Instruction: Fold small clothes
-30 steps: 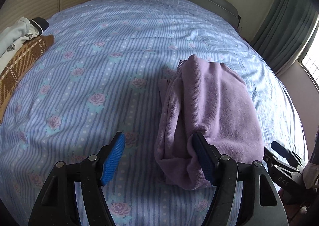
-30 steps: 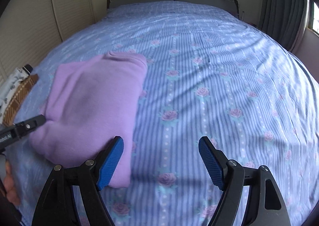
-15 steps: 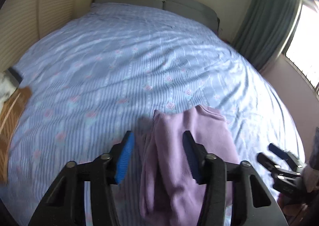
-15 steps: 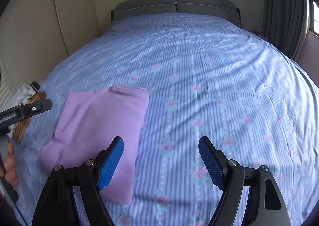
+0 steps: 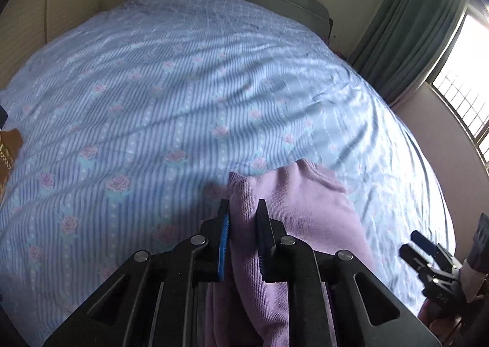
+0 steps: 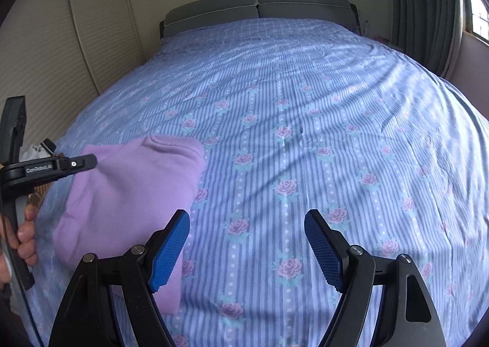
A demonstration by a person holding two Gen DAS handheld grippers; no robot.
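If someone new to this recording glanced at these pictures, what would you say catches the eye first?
The folded lilac knit garment stands out first, lying near the foot of the wide bed with the blue striped rose-print cover. Next comes the left gripper, closed on a fold of that garment at its left edge. The right gripper hangs open over the cover, beside the garment and holding nothing.

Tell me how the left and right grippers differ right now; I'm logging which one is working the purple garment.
The left gripper is shut on a fold of the purple garment; the right gripper stands wide open, holding nothing. The left sits at the garment's edge; the right hovers over the floral bedsheet, beside the garment. Both have black frames and blue pads.
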